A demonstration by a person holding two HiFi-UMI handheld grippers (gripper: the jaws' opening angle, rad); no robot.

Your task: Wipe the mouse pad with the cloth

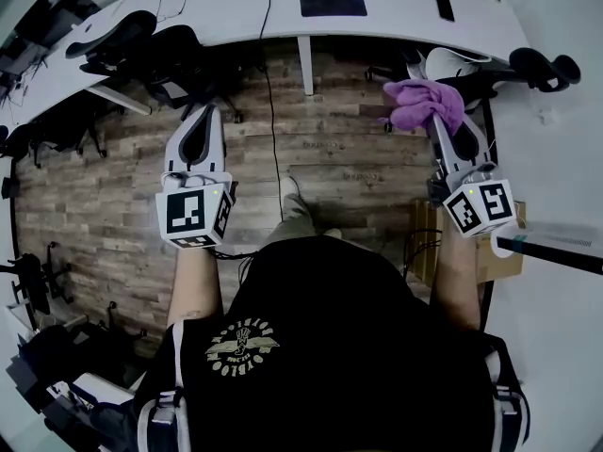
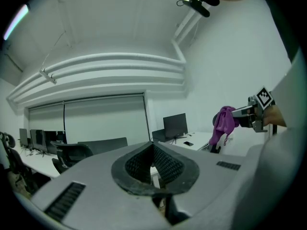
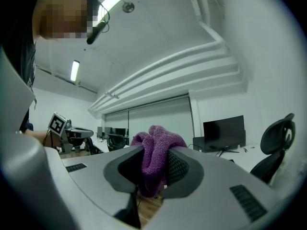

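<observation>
The black mouse pad (image 1: 333, 0) lies on the white desk (image 1: 236, 8) at the far side, well ahead of both grippers. A bunched purple cloth (image 1: 424, 102) is clamped in my right gripper (image 1: 437, 113), held in the air over the wooden floor short of the desk. Seen from the right gripper view, the cloth (image 3: 154, 163) fills the gap between the jaws and bulges above them. My left gripper (image 1: 208, 111) hangs at the left at about the same height, its jaws together with nothing in them. From the left gripper view the cloth (image 2: 223, 123) shows to the right.
A dark phone (image 1: 445, 8) lies on the desk right of the pad. Black office chairs (image 1: 141, 45) stand at the left and another chair (image 1: 528, 66) at the right. A desk leg (image 1: 305, 64) and a cable (image 1: 273, 111) stand ahead. A cardboard box (image 1: 495, 252) sits by my right side.
</observation>
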